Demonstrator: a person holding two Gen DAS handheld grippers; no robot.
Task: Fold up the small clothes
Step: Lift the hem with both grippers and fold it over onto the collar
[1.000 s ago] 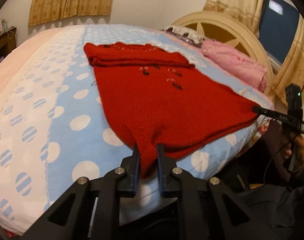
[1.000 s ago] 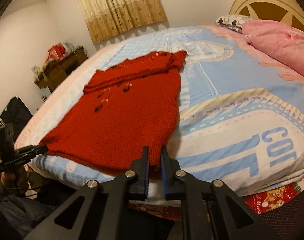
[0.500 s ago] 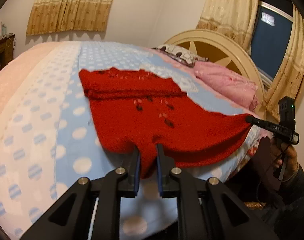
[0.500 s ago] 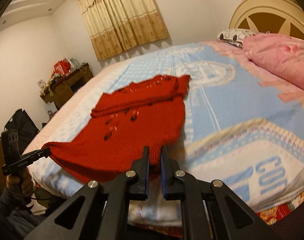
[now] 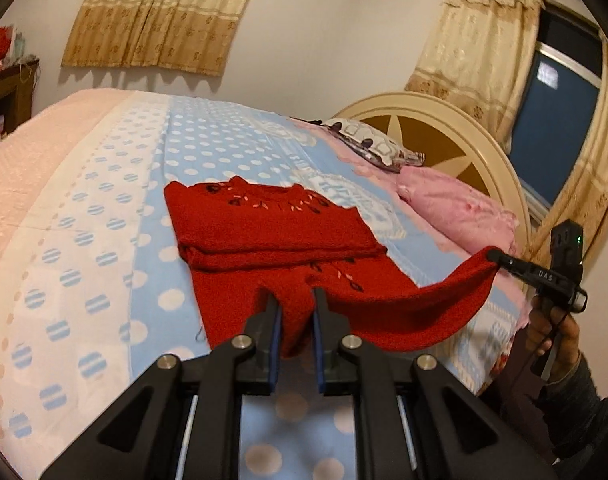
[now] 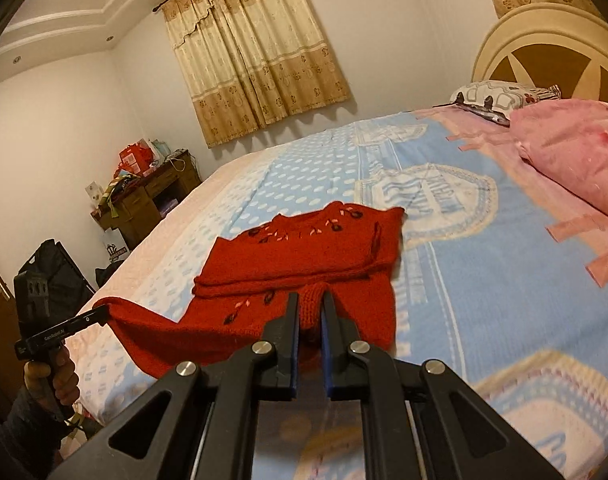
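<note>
- Both grippers are clamped on the near hem of the red sweater (image 5: 272,248): the left gripper (image 5: 295,312) pinches one bottom corner with a fold of knit between its pads, and the right gripper (image 6: 310,312) pinches the other corner, its jaws nearly closed on the cloth.
- Between the two corners the hem hangs off the bed in a sagging arc; the right gripper shows at 3 o'clock in the left wrist view.
- Done so far, as I judge it: a layer, probably the sleeves, lies folded flat across the chest, forming a neat band at the top half.
- Left to do: carry the raised hem over toward the collar at 12 o'clock, lay it down, and smooth it; whether a further fold is needed I cannot tell from these warped views.
- Sweater's upper half rests on the bedspread (image 5: 104,240), blue with white dots and a pale pink border.
- At 2 o'clock lie a pink pillow (image 5: 456,204) and a patterned pillow against a cream headboard (image 5: 480,148).
- Beige curtains (image 6: 256,52) hang at 12 o'clock; a cluttered wooden desk (image 6: 152,196) stands at 10 o'clock.
</note>
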